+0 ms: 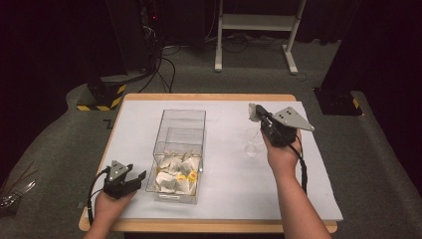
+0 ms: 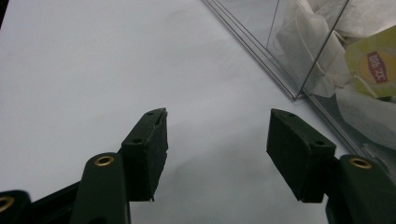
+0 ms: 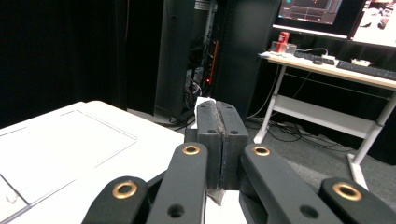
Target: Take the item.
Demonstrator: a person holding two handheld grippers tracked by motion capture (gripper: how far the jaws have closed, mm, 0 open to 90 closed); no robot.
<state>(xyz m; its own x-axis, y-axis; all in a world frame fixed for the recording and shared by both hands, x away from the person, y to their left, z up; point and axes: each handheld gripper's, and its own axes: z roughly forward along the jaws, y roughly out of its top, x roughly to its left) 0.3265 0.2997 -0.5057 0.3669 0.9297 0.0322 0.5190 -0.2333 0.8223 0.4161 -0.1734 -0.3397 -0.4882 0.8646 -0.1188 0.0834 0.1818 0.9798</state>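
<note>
High view looks down; both tool views share its table (image 1: pixel 224 179) close up.

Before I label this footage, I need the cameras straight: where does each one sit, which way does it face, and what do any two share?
High view: above the person's side, looking forward and down on the table; both forearms, left gripper and right gripper show.
Left gripper view: rides the left gripper, low over the sheet; open jaws.
Right gripper view: rides the right gripper, raised, facing a far desk; shut jaws pinch something white.
Shared: the clear box of tea bags.
</note>
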